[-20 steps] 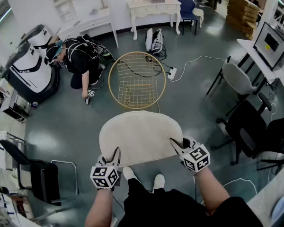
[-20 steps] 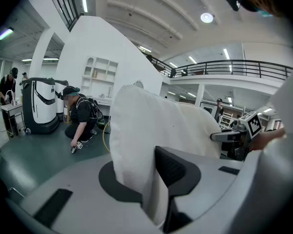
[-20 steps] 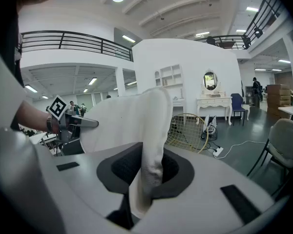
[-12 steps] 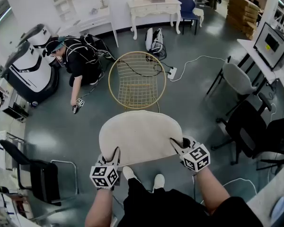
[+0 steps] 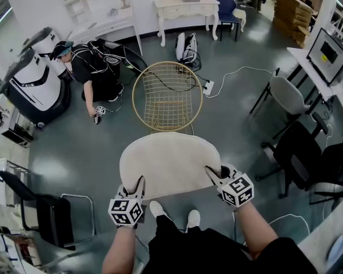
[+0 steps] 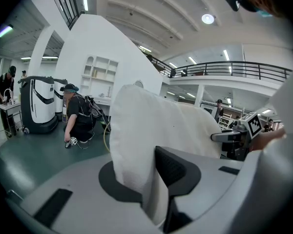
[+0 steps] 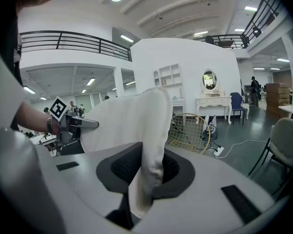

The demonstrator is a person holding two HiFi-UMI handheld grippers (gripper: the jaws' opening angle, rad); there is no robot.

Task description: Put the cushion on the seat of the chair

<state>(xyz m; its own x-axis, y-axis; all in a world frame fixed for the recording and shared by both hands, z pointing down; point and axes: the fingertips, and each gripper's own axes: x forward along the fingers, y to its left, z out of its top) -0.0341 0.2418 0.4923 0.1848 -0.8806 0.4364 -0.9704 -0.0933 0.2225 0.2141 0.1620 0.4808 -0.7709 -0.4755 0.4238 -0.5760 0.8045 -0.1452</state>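
Holding cushion (image 5: 168,164) over the floor, lower centre of frame, apart from chair (image 5: 133,99) at upper centre. Left gripper (image 5: 137,186) is clamped on its near-left edge, right gripper (image 5: 212,174) on its near-right edge. I judge the two-corner grip serves to carry it spread flat and level toward the seat. Cushion: cream, soft-napped, thick, rounded at the far side, straighter at the near edge, pinched thin between the jaws.
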